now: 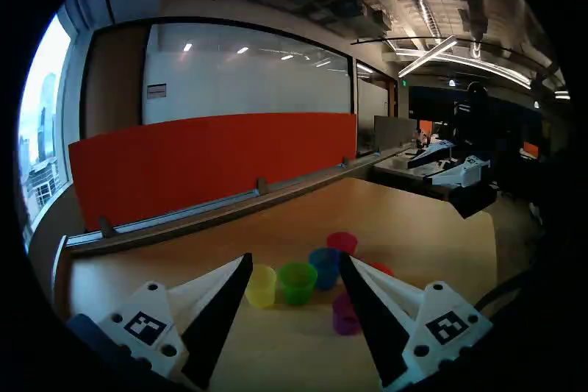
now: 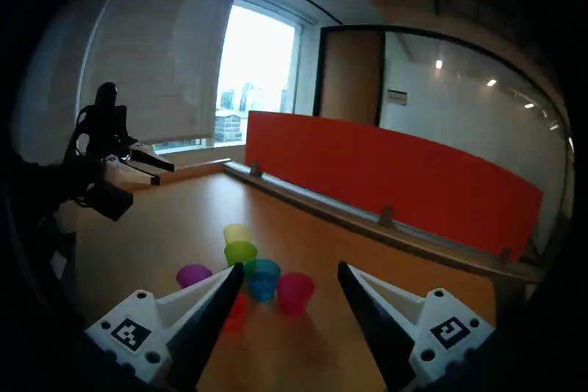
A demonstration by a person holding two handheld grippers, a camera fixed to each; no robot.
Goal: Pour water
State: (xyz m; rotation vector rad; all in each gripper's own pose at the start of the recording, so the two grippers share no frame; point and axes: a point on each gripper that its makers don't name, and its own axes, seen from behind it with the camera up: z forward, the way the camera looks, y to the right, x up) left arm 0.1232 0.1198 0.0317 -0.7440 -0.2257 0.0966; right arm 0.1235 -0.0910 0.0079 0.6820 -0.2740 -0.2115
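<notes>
Several small plastic cups stand grouped on the wooden table (image 1: 411,230): yellow (image 1: 261,287), green (image 1: 297,282), blue (image 1: 324,267), pink (image 1: 342,243), red (image 1: 381,268) and purple (image 1: 344,313). My left gripper (image 1: 295,263) is open, held low just short of the group, with nothing between its fingers. From the opposite side I see the yellow (image 2: 237,233), green (image 2: 240,252), blue (image 2: 263,279), pink (image 2: 294,293), purple (image 2: 193,275) and red (image 2: 237,311) cups. My right gripper (image 2: 290,271) is open there too and holds nothing. I cannot tell whether any cup holds water.
An orange divider panel (image 1: 213,160) with a metal rail runs along the table's far edge. The right gripper (image 1: 456,168) shows far across the table, and the left gripper (image 2: 125,164) likewise at the far left, held by a dark sleeve. A bright window (image 2: 257,76) lies behind.
</notes>
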